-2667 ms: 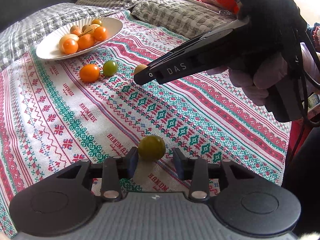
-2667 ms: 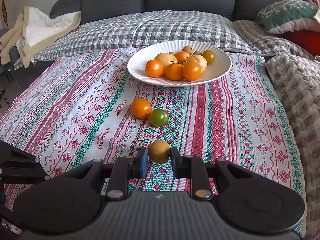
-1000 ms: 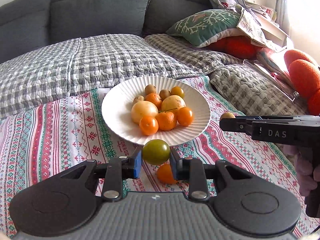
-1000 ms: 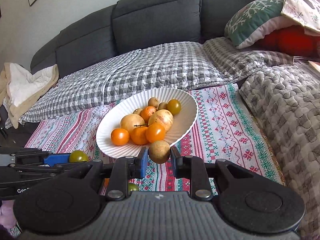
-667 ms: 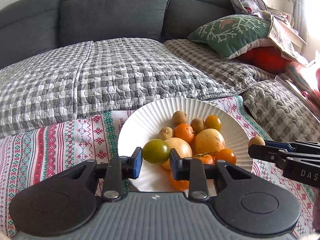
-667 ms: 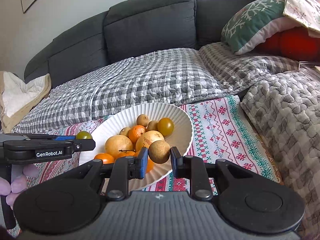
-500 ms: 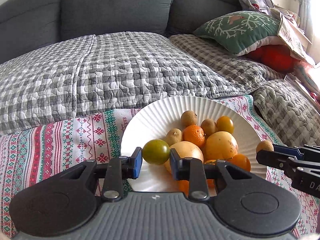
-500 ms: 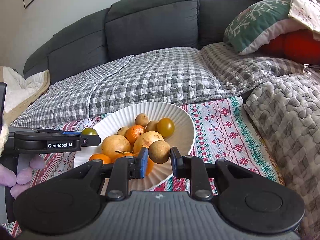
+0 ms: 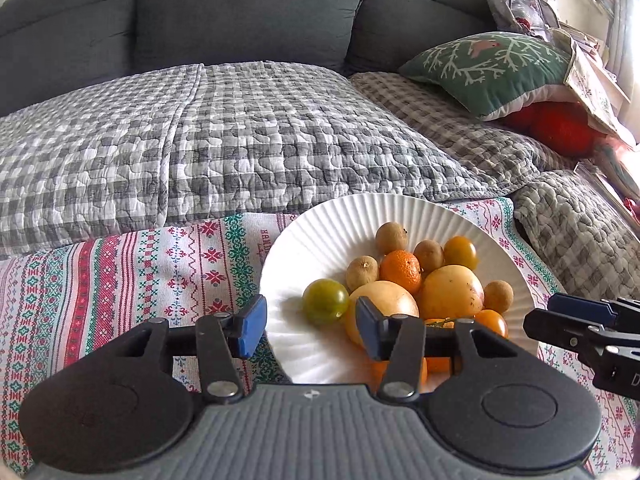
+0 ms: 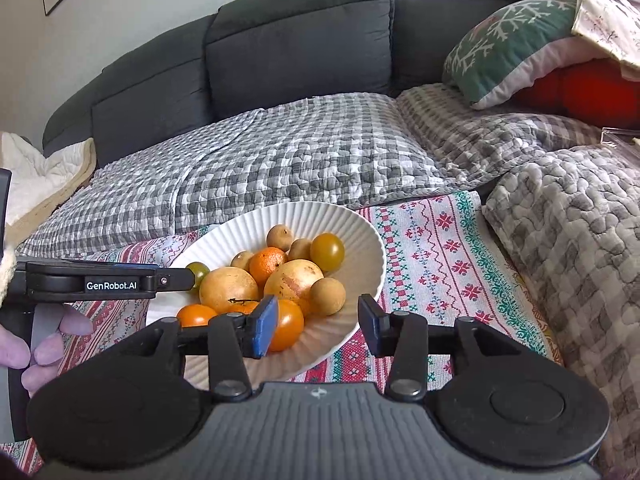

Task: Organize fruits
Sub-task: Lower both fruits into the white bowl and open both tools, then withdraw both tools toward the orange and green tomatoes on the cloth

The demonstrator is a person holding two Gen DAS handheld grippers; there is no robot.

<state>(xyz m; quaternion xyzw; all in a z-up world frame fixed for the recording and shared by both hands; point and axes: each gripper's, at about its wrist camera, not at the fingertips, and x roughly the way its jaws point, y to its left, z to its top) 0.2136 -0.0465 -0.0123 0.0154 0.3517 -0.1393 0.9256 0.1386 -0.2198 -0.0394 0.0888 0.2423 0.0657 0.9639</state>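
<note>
Both grippers hang over a white ribbed plate (image 9: pixel 328 220) of fruit, and both stand wide open with nothing between their blue pads. The left gripper (image 9: pixel 310 326) sits at the plate's 9 o'clock edge; a green tomato (image 9: pixel 325 301) lies on the plate in the gap between its fingers, touching neither pad, just beside a large yellow fruit (image 9: pixel 382 306). The right gripper (image 10: pixel 318 326) is at the plate's 5 o'clock side, and a small brown fruit (image 10: pixel 328 296) rests against the pile just ahead of its open fingers, clear of both. From the right wrist view the left gripper's finger reaches in from 9 o'clock, its tip by the green tomato. Around the middle of the plate sit a mandarin (image 9: pixel 401 266), a yellow tomato (image 9: pixel 461 253), a second large yellow fruit (image 9: pixel 451 298), more small brown fruits and orange tomatoes (image 10: pixel 286 324). The plate stands on a red and green patterned cloth (image 9: pixel 160 264), with a grey checked quilt (image 9: pixel 240 140) and a dark sofa (image 9: pixel 248 12) at 12 o'clock.
</note>
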